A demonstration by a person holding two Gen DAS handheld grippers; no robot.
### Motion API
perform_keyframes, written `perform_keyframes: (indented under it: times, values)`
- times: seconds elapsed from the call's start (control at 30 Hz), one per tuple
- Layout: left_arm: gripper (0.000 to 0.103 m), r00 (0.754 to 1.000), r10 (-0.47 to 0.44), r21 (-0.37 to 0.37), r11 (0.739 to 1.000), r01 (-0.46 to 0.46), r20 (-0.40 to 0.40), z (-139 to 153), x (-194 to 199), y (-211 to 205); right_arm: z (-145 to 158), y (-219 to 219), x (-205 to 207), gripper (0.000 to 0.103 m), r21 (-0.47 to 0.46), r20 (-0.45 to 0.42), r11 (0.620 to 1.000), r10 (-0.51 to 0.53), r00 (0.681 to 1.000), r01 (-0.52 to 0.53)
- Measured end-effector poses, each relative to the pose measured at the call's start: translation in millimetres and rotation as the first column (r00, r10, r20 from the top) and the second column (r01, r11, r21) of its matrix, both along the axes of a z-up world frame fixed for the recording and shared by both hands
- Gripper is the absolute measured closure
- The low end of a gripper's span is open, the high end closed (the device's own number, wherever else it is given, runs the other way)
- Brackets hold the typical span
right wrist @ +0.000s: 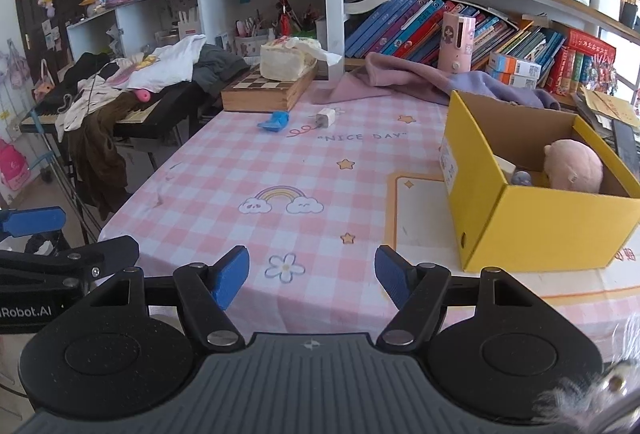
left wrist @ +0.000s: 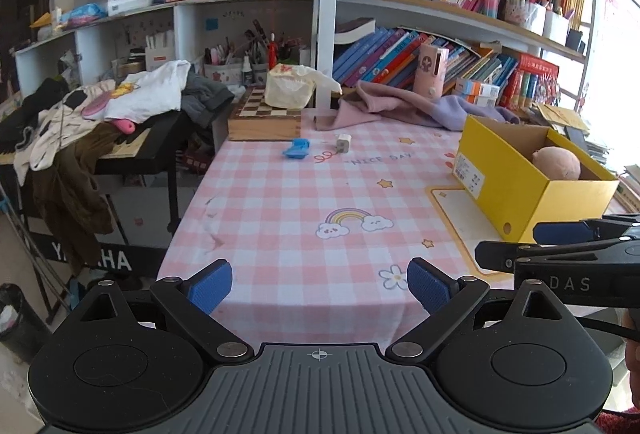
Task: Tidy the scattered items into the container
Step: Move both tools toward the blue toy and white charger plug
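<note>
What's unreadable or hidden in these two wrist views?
- Yellow box contents: in the left view the near wall hides everything but the top of the pink plush; in the right view a small bluish item beside the plush is too small to identify.
- Box label: print too small in both views.
- Blue item and white charger: far off, details unclear.
- Right view's lower right corner: a blurred fuzzy thing, cut off by the edge.

Tablecloth (right wrist: 248, 169) centre free; yellow box (right wrist: 532, 230) blocks right side.
</note>
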State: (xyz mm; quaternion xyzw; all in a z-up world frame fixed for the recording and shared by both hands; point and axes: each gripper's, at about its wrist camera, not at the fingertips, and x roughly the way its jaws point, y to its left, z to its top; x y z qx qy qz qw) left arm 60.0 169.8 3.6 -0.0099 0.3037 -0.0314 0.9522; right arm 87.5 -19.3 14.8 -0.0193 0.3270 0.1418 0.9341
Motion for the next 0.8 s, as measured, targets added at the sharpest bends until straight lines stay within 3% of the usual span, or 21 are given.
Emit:
perform_keyframes:
  times: [0.8]
  values:
    - [0.007, 0.997, 0.007, 0.006, 1.000, -0.006, -0.077, -11, 168, 8, -8, 24, 191, 0.036, -0.020, -0.066, 0.995, 0.091, 0.994, -0.093]
